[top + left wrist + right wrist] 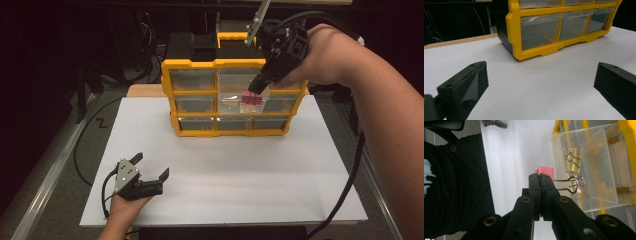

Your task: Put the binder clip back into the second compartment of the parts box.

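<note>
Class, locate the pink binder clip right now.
The pink binder clip is pinched in the right tool, beside the pulled-out clear drawer at the middle of the yellow organiser.

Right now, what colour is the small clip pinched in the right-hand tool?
Pink, with silver wire handles; the right gripper view shows it best.

At upper right of the frame, we see the right gripper [256, 89] pinching a pink binder clip [251, 99] before a yellow drawer organizer [192, 64]; the left gripper [150, 166] rests spread at lower left.

Drawer cabinet [232, 97] stands at the table's [225, 175] far edge.
</note>
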